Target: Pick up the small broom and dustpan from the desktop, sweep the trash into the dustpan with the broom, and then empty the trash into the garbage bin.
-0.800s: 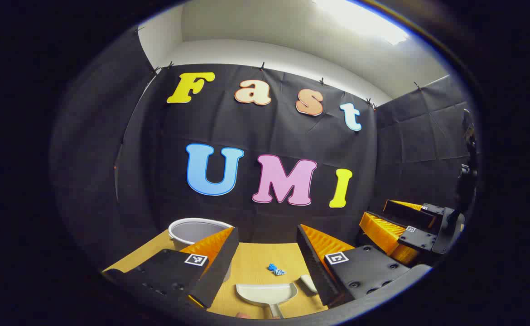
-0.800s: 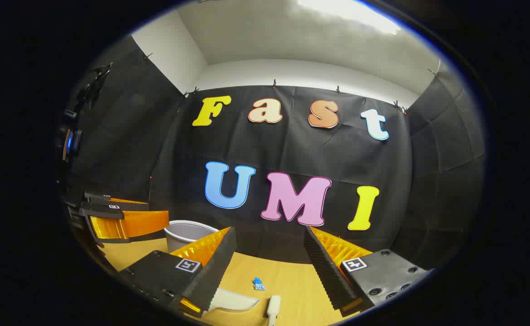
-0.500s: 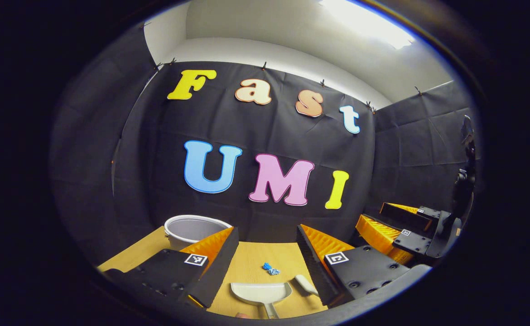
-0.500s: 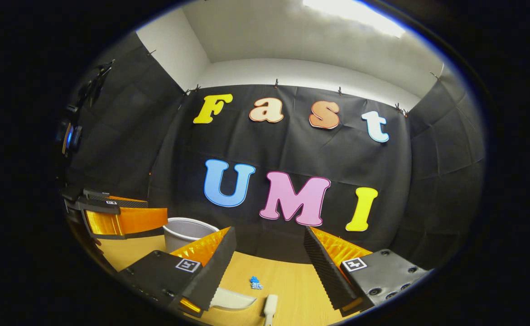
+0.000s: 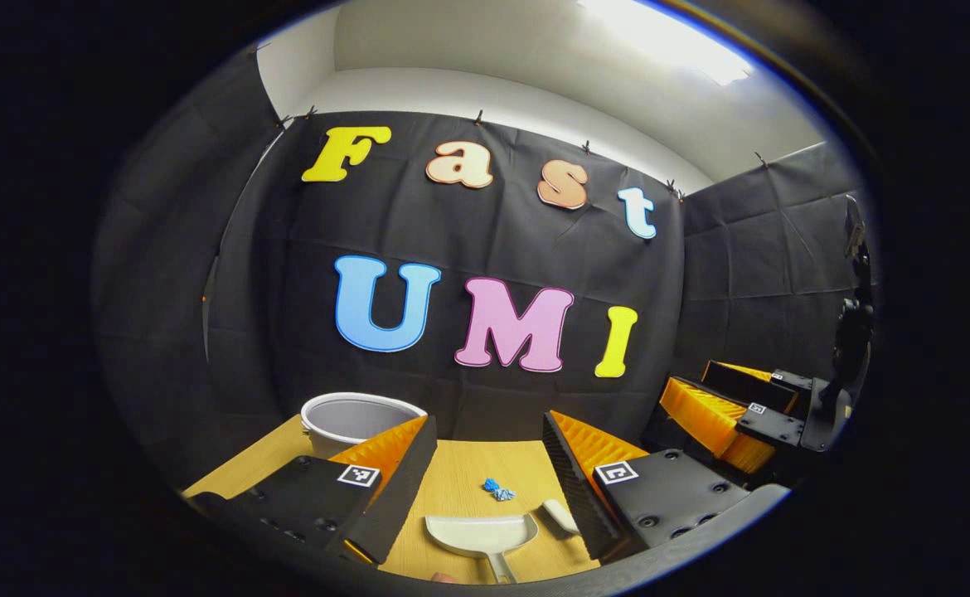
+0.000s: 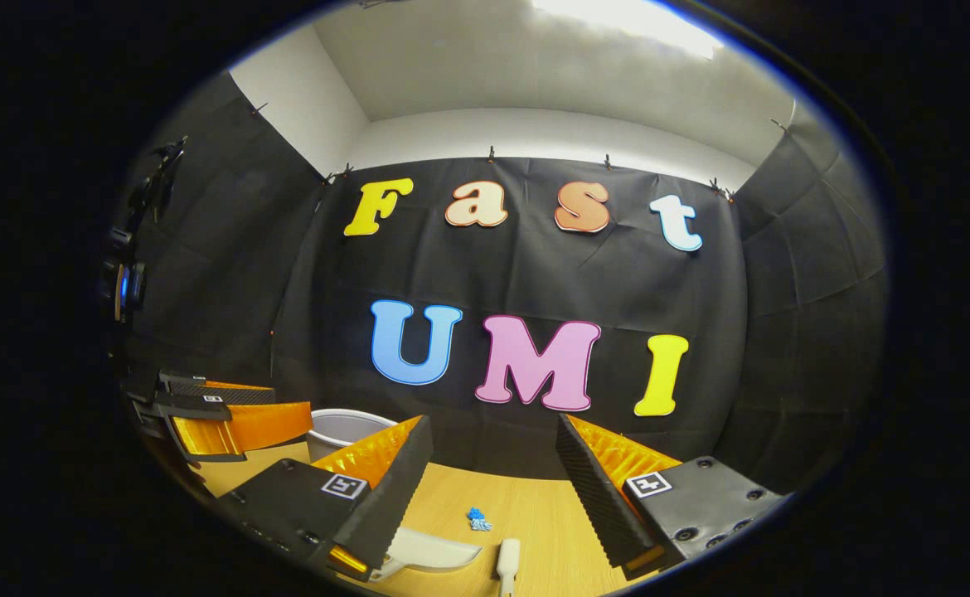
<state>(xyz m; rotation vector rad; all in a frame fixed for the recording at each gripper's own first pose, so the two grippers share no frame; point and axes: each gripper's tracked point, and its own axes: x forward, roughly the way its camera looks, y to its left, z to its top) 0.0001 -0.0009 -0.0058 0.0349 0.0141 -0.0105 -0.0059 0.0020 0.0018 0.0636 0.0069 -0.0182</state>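
Nearby, grey garbage bin (image 5: 358, 416), contents hidden.

No legible txt showing; square b/w marker tags (image 5: 358, 475) sitting on tongs, coded patterns, not readable.

The left gripper (image 5: 489, 444) has two wedge-shaped fingers with ribbed inner faces, set on flat black blocks; each block bears a small square black-and-white marker and round screw holes; the right gripper (image 6: 493, 448) is built alike, with the same markers and holes; seen side-on from the other gripper's camera, each shows stacked black plates with small markers.
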